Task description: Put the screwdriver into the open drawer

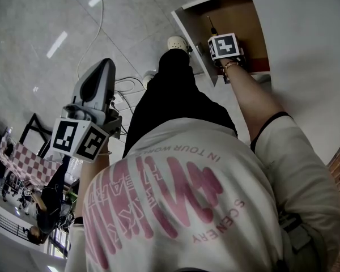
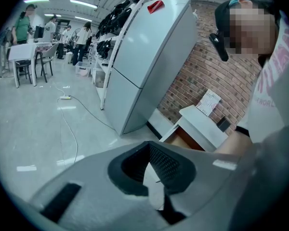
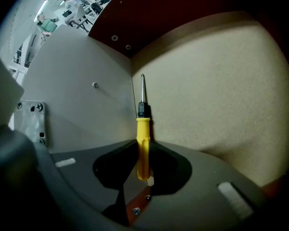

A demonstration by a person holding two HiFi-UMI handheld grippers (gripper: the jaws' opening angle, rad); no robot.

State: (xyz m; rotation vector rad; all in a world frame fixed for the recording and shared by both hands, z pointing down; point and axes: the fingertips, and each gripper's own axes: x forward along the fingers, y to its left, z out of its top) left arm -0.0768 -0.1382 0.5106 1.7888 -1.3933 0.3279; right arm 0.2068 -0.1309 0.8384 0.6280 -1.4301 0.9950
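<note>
Side wall crowds the screwdriver; drawer floor lies open.

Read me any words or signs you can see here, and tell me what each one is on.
"IN TOUR WORL": shirt, upside down in the head view; the ending is lost in a fold.
"SCENERY": same shirt, also upside down.
Large pink letters on the shirt: too warped to read.
Card on the cabinet: print too small.
Red label on the fridge: too small.
Marker cubes: square patterns only, no words.
</note>
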